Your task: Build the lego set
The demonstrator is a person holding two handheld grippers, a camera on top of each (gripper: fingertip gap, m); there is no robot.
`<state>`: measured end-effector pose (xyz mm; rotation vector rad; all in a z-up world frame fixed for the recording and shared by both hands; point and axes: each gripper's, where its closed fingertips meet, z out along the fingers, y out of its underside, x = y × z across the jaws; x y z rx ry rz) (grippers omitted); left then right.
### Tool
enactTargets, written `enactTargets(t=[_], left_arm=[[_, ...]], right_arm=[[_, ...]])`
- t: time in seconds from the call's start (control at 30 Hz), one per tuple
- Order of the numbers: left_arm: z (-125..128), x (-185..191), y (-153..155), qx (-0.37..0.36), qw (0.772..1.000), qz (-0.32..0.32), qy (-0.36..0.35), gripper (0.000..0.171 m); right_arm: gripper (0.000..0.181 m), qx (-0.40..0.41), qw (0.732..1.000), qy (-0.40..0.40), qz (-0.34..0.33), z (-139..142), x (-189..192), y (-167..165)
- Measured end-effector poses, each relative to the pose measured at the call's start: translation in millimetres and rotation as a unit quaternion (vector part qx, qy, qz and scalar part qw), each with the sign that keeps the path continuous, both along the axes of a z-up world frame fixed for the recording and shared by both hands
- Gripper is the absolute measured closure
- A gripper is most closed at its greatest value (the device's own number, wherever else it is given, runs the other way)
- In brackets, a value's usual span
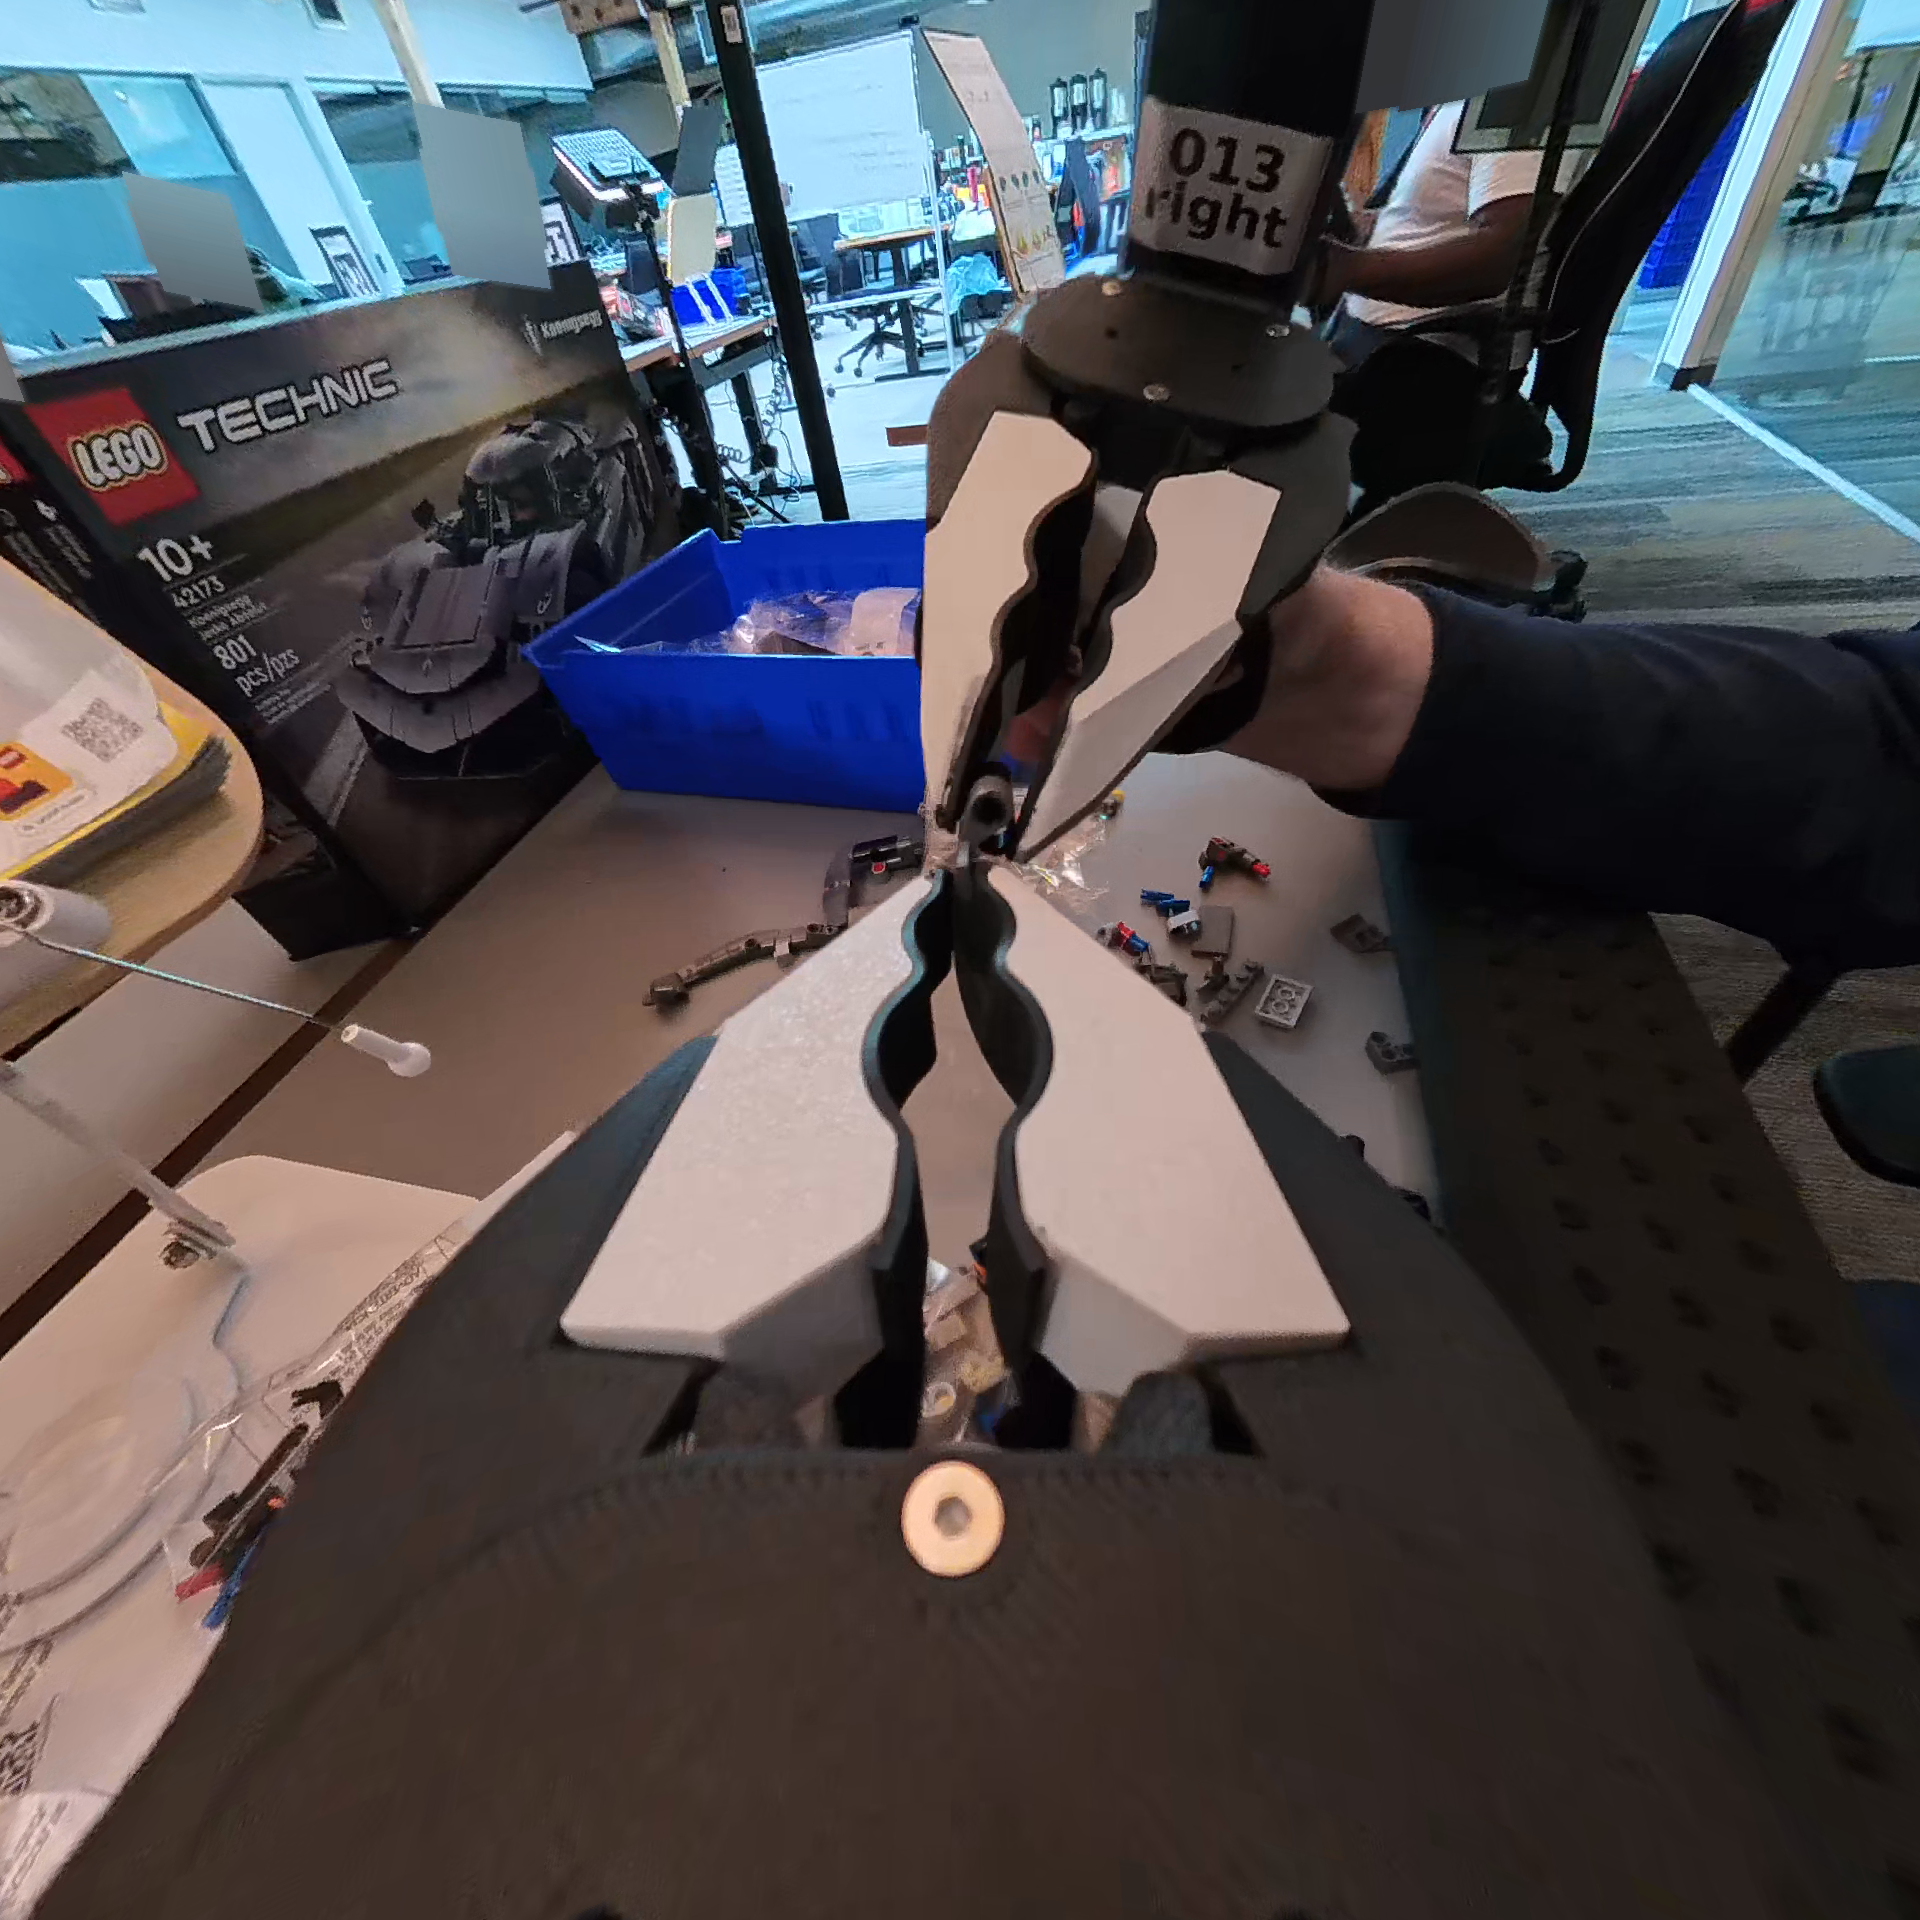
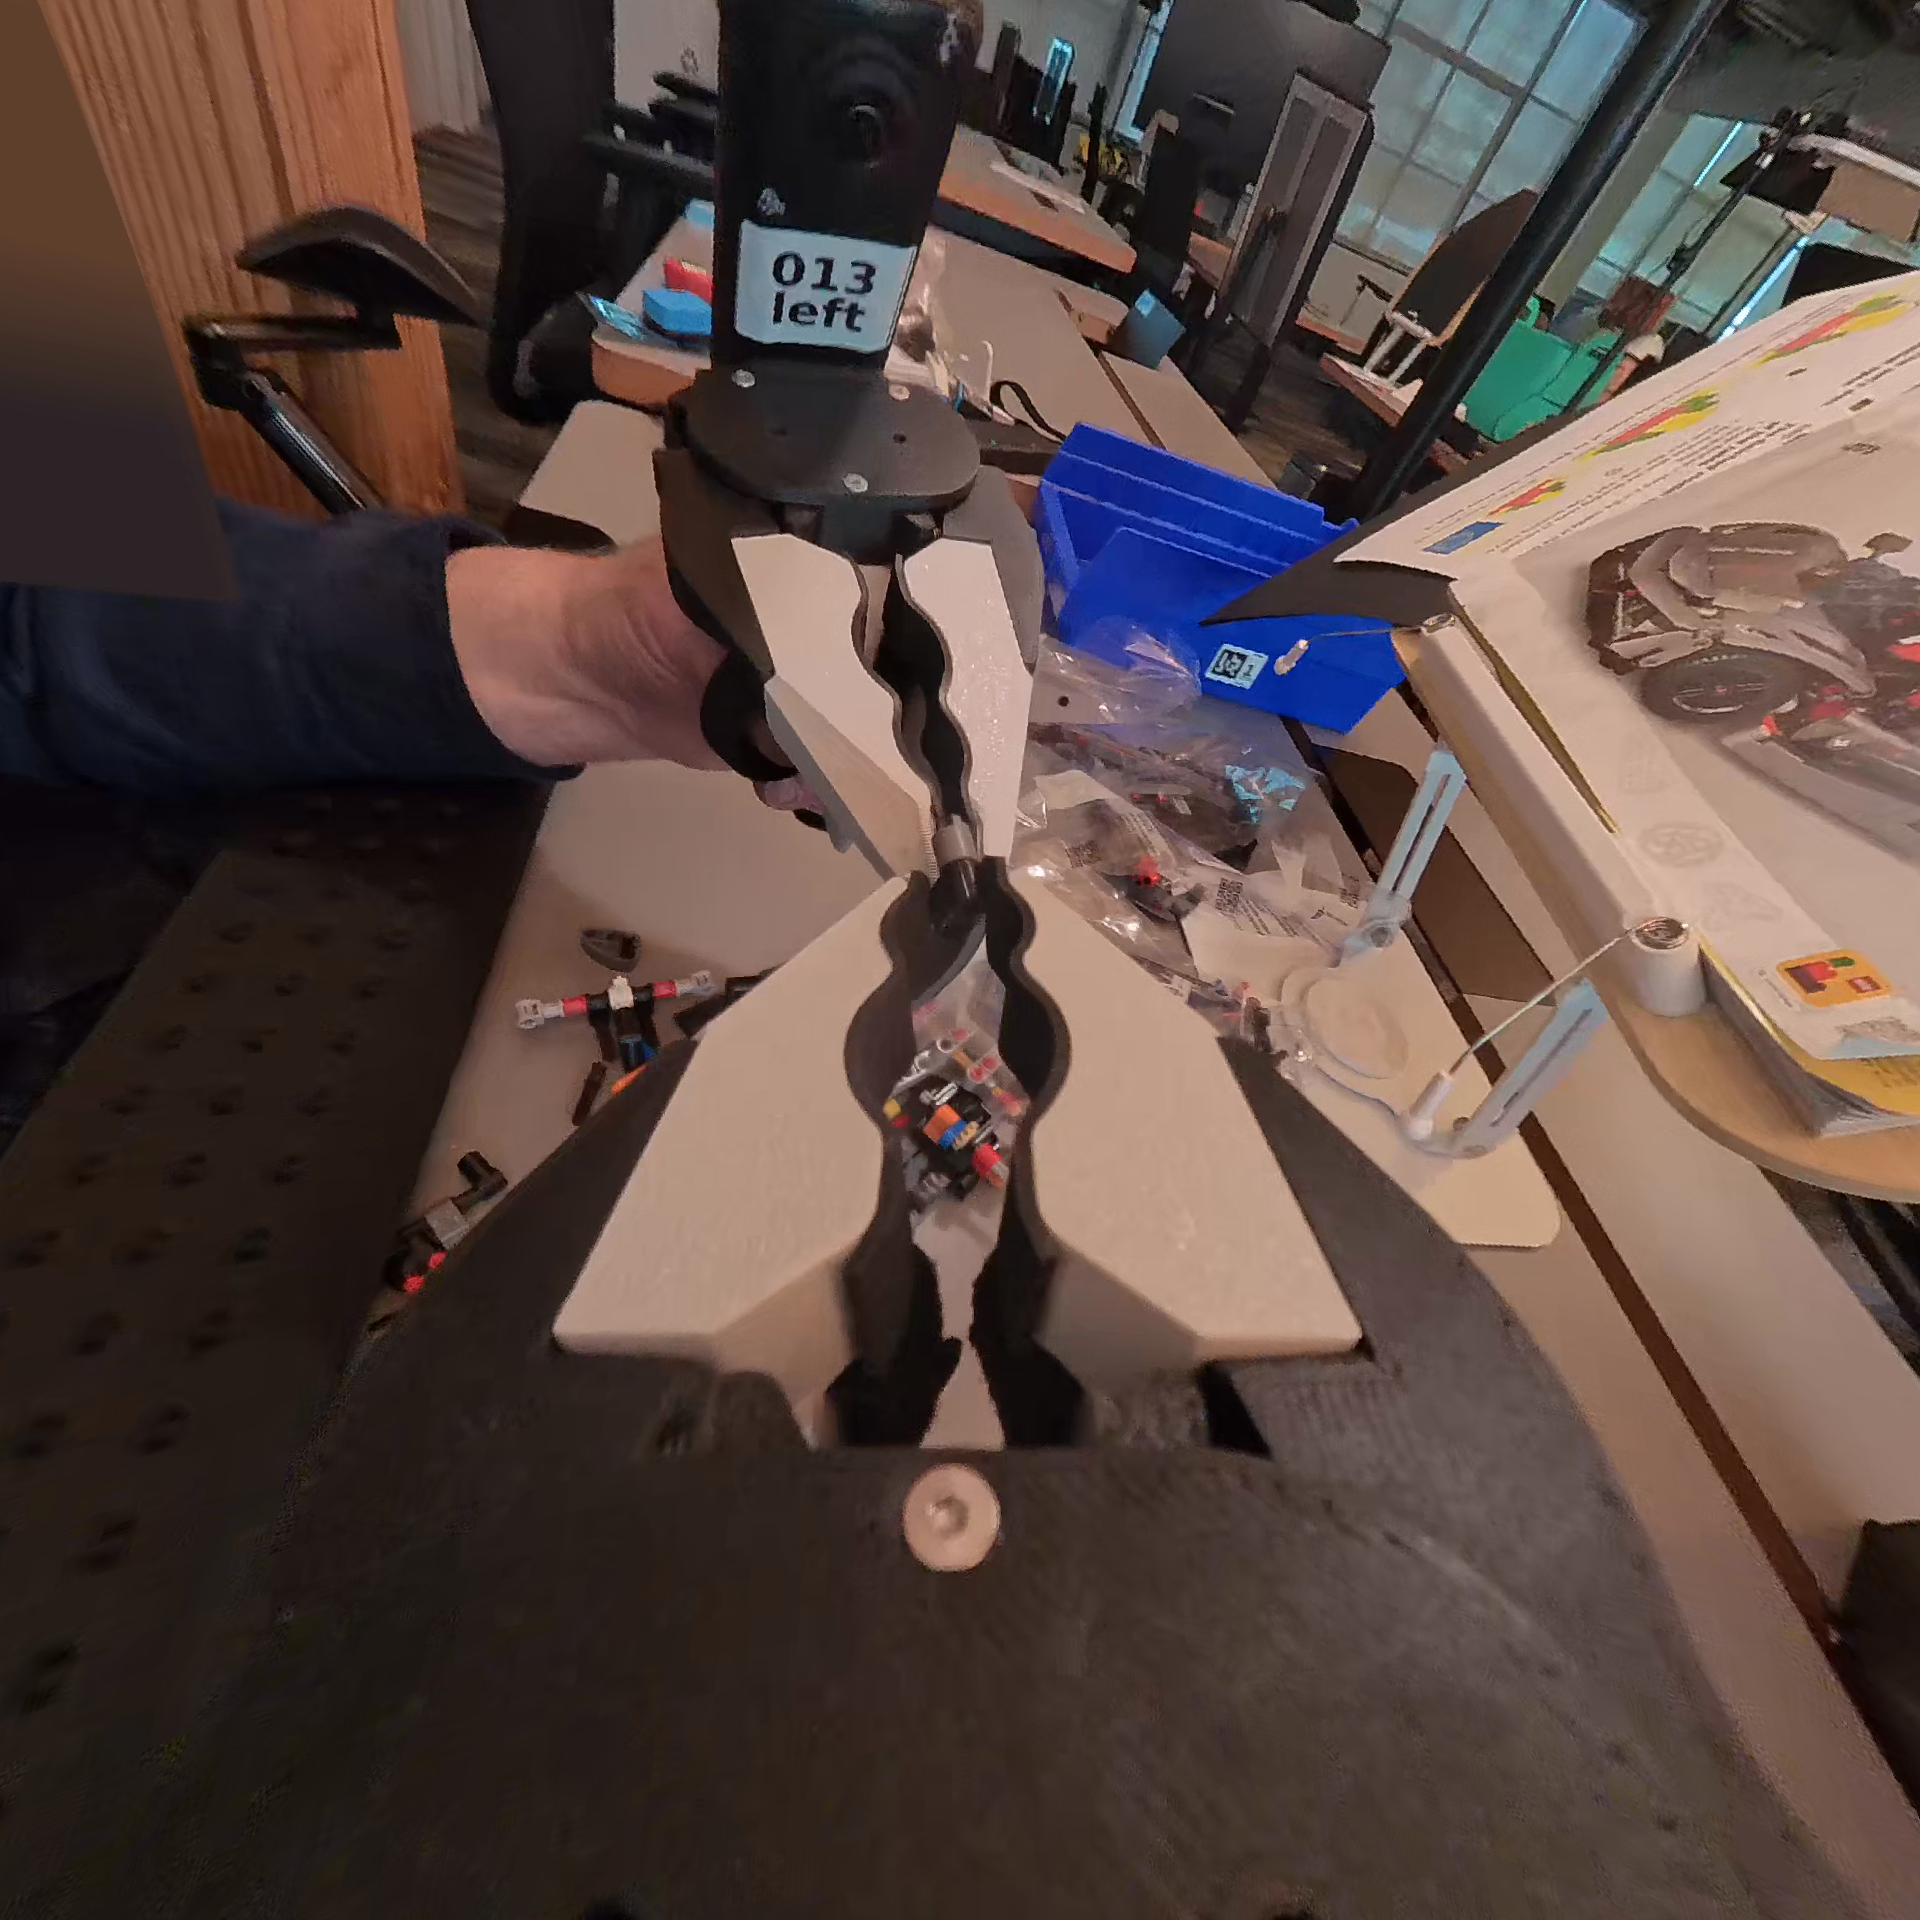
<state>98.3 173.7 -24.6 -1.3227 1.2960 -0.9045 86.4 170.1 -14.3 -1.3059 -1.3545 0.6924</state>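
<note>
- Step in hand (a judgement): mating two small pieces in mid-air above the worktop [image 1: 582,935].
- Left gripper [image 1: 961,873]: fingers nearly closed on a small grey pin [image 2: 954,837].
- Right gripper [image 2: 951,894]: fingers nearly closed on a small black connector [image 1: 985,805]; the two pieces meet tip to tip.
- Next move likely calls for axial alignment, then a straight push.
- Loose parts [image 1: 1226,956] and parts bags [image 2: 1164,821] lie on the worktop.
- Writing: the set box [image 1: 343,582], the instruction booklet [image 2: 1704,665] and both gripper stickers bear print (not reproduced here).
</note>
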Motion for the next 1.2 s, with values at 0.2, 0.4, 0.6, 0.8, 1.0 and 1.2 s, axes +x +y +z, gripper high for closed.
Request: enactTargets(t=[0.2,0.4,0.6,0.8,1.0,1.2], left_arm=[[3.1,2.5,-5.8,0.003,1.000,-0.006,-0.002,0.171],[56.5,-66.8,8.3,-0.019,0.988,0.018,-0.152,0.171],[23.1,-19.6,2.2,-0.048,0.995,-0.019,-0.082,0.171],[12.9,-17.9,7.9,-0.072,0.995,-0.019,-0.071,0.171],[-6.4,-6.8,2.3,-0.103,0.993,-0.041,-0.029,0.171],[-13.6,-4.1,4.0,-0.107,0.994,-0.035,-0.012,0.171]], right_arm=[[0.174,-0.013,1.000,0.005,0.024,0.1,5.2,-5.4],[0.177,-0.075,0.993,0.087,0.016,17.1,59.6,7.2],[0.177,-0.049,0.998,0.024,0.018,-0.8,38.1,-0.1],[0.177,-0.071,0.992,-0.102,0.019,-50.6,43.0,-2.3],[0.177,-0.055,0.993,-0.099,0.030,-47.8,46.7,-8.0],[0.176,-0.099,0.980,-0.170,0.019,-78.9,61.5,-6.8]])
